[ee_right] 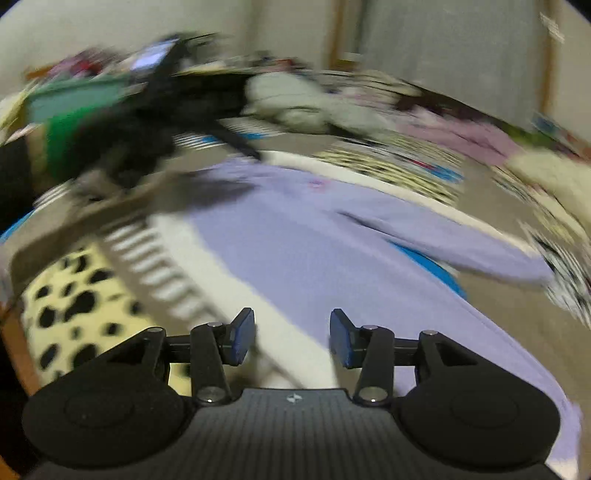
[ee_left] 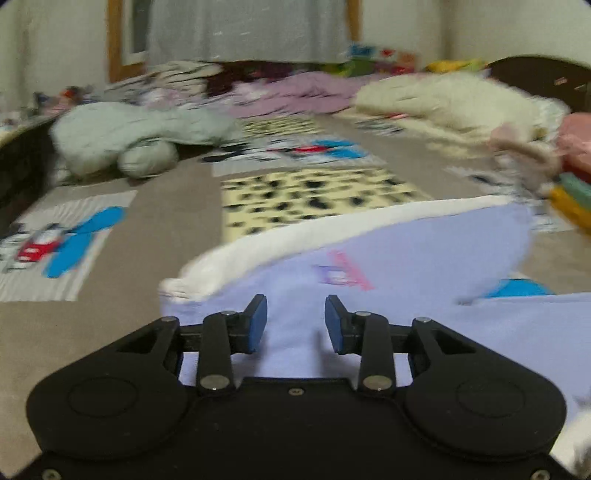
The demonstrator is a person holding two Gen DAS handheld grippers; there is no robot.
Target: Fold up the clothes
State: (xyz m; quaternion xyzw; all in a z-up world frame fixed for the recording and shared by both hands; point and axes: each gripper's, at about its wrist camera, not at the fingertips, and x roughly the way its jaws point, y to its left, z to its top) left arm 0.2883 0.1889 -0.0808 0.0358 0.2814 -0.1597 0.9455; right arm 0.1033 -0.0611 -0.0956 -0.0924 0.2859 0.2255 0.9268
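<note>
A lilac garment (ee_left: 388,266) with a white ribbed hem and a small pink print lies spread on the patterned bed cover. My left gripper (ee_left: 295,321) hovers over its near part, open, with nothing between the blue pads. In the right wrist view the same lilac garment (ee_right: 314,236) stretches away, one sleeve (ee_right: 480,254) reaching right. My right gripper (ee_right: 291,336) is open above the garment's white hem (ee_right: 280,332), holding nothing. The other gripper (ee_right: 147,122) shows as a dark blur at upper left, over the garment's far edge.
A pale green bundle (ee_left: 122,140), pink and purple clothes (ee_left: 295,92) and a cream fluffy pile (ee_left: 450,103) lie farther back on the bed. Folded coloured items (ee_left: 572,177) sit at the right edge. A curtain (ee_left: 247,29) hangs behind. Both views are motion-blurred.
</note>
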